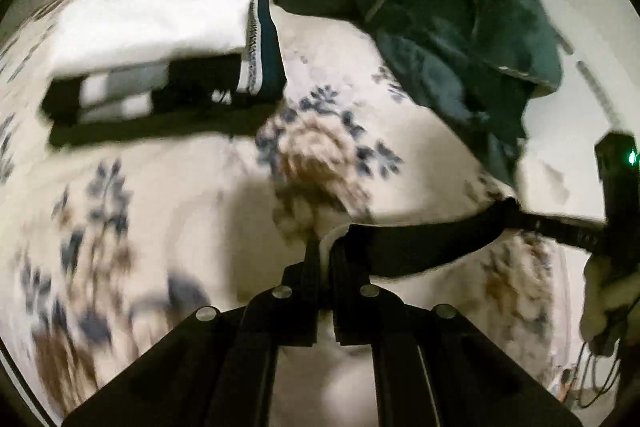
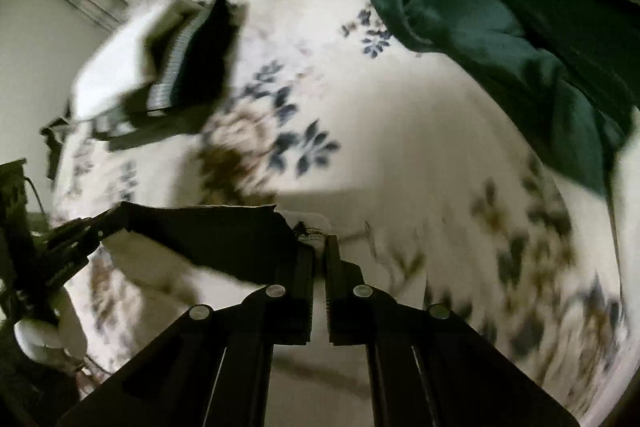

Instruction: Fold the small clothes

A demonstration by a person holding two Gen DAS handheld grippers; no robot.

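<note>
While both views are smeared by motion blur, a small black garment (image 1: 416,247) can be seen stretched between the two grippers above a floral bedspread (image 1: 160,187). The left gripper (image 1: 326,255) has its fingers pressed together on one end of the cloth, which looks to have a white inner edge. The right gripper (image 2: 319,247) pinches the other end, fingers nearly touching around a frayed whitish corner. Farther back on the bed lies a stack of folded clothes (image 1: 160,39), white on top with dark layers beneath. A dark green blanket (image 1: 440,7) is heaped near the stack.
</note>
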